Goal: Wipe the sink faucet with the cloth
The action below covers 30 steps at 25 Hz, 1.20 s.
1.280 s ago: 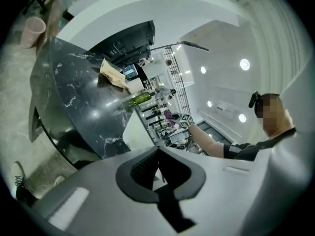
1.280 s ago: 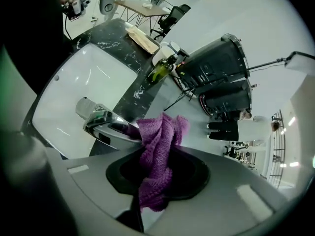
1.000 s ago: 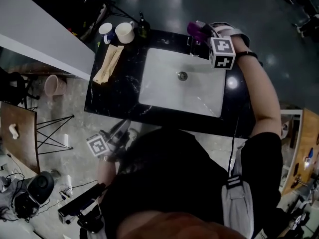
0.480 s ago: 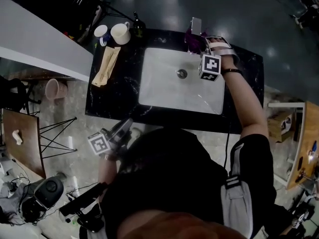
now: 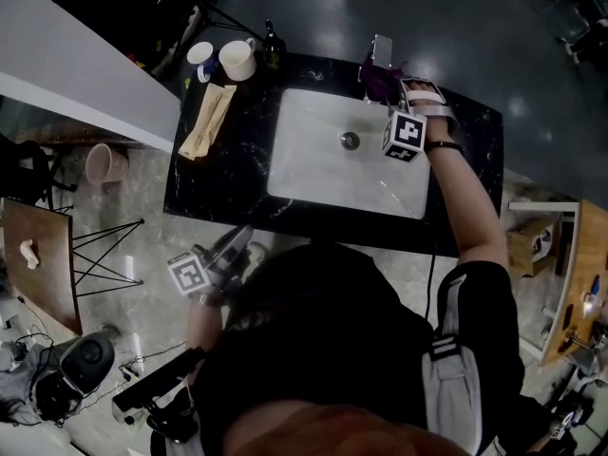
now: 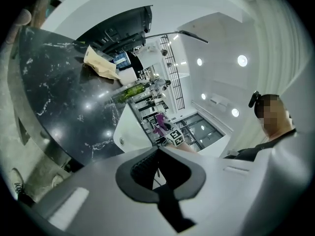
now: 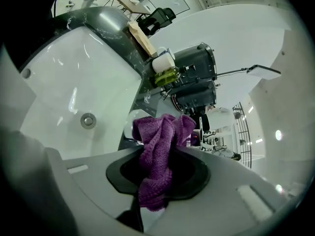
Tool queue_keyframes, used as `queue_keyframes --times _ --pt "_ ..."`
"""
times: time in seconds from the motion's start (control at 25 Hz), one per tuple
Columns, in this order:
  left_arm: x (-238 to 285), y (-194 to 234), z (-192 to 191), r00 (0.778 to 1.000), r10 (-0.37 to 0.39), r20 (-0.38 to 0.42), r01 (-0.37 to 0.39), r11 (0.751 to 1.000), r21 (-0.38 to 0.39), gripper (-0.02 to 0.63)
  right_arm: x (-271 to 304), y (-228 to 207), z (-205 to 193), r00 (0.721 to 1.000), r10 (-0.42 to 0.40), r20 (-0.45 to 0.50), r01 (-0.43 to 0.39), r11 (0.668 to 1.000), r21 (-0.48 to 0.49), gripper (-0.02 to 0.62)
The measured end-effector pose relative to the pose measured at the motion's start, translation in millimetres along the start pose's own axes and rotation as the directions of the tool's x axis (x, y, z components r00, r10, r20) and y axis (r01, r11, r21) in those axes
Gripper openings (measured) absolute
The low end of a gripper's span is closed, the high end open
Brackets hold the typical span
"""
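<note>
Pinching the cloth (image 7: 158, 146), the right gripper (image 5: 394, 98) has come down to the faucet (image 5: 382, 49) behind the sink (image 5: 318, 164), so wiping can probably start, while the left gripper (image 5: 236, 245) hangs aside, jaws pressed together, empty

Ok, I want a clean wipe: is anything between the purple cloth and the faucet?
Nothing visible. The right gripper is shut on the cloth, its bunched end right at the faucet; cups and bottle stand apart, left of the sink.
</note>
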State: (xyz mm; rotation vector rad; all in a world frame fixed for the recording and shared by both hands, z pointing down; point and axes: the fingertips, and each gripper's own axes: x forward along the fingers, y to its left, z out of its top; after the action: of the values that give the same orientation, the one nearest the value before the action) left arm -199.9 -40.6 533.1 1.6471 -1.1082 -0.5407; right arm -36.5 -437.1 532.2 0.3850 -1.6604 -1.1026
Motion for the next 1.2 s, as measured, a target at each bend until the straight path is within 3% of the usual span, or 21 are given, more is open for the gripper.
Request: queue_keyframes --times 0.16,0.28,0.4,0.48,0.56,0.64,0.84,0.92,1.04,1.2 --pt "0.9 -0.5 0.2 1.0 -0.013 -0.013 0.013 1.0 0.012 0.001 -33.6 20.8 11.4 0.998 -0.026 0.055 0.021 0.995 0.094 0.104" --pt "2.0 -2.5 -0.6 1.0 -0.021 -0.007 0.021 1.0 0.011 0.002 -52.7 48.1 25.1 0.989 0.038 0.141 -0.071 0.968 0.24 0.104" --pt "2.8 0.6 -2.3 1.0 -0.022 0.0 0.022 1.0 0.008 0.001 -45.3 82.6 38.5 0.96 0.154 0.233 -0.241 0.88 0.41 0.104" --pt "5.6 -1.1 -6.7 0.999 -0.033 0.013 0.034 0.999 -0.029 0.002 -25.5 87.2 37.2 0.949 0.18 0.257 -0.291 0.81 0.508 0.104" --pt "7.9 -4.7 -10.7 0.999 -0.041 0.03 0.043 0.997 -0.064 0.002 -4.1 78.5 31.5 0.942 0.188 0.277 -0.323 0.725 0.608 0.104" --pt "5.9 -2.8 -10.3 0.999 -0.012 0.036 0.013 0.999 -0.034 0.002 15.6 64.2 23.0 0.94 0.186 0.287 -0.337 0.65 0.681 0.104" --pt "-3.0 1.4 -16.8 0.996 0.038 0.085 -0.032 0.996 -0.078 0.002 60.7 31.7 -6.1 0.946 0.165 0.28 -0.324 0.519 0.791 0.104" --pt "-3.7 2.5 -19.1 0.994 0.049 0.101 -0.039 0.994 -0.104 0.002 73.6 27.8 -12.8 0.944 0.171 0.281 -0.329 0.49 0.807 0.104" --pt "-2.1 4.2 -18.7 0.993 0.057 0.107 -0.045 0.992 -0.114 0.002 76.6 27.9 -11.7 0.94 0.171 0.294 -0.34 0.484 0.806 0.104" --pt "7.8 2.3 -14.7 0.995 0.057 0.08 -0.052 0.997 -0.065 0.002 59.9 31.9 -5.5 0.921 0.164 0.352 -0.388 0.447 0.806 0.104"
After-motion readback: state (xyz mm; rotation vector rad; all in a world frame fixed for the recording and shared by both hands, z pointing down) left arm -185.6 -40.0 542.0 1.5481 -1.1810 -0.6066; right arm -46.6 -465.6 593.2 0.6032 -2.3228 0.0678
